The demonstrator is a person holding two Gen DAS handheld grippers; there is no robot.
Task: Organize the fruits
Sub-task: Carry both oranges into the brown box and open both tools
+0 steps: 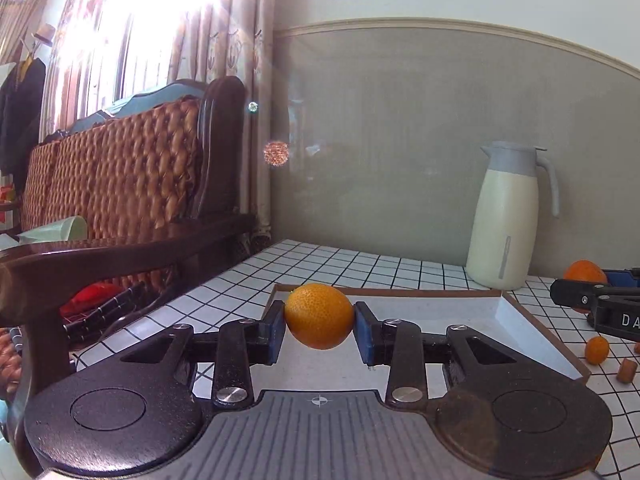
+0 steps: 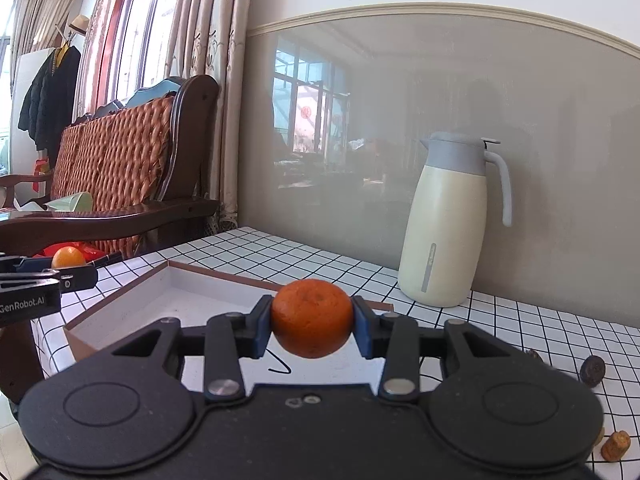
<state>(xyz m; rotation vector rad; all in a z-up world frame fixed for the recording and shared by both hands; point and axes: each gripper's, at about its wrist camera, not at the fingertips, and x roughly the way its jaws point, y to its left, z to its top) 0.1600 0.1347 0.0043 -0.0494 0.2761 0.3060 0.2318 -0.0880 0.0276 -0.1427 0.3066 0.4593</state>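
My left gripper is shut on a bright orange and holds it above the shallow white box with brown sides. My right gripper is shut on a darker orange above the same box. The right gripper and its orange show at the right edge of the left wrist view. The left gripper and its orange show at the left edge of the right wrist view. A small orange fruit lies on the checked tablecloth right of the box.
A cream and grey thermos jug stands at the back by the wall, also in the right wrist view. Small brown pieces lie right of the box; a dark round one and a tan one too. A wicker bench stands left.
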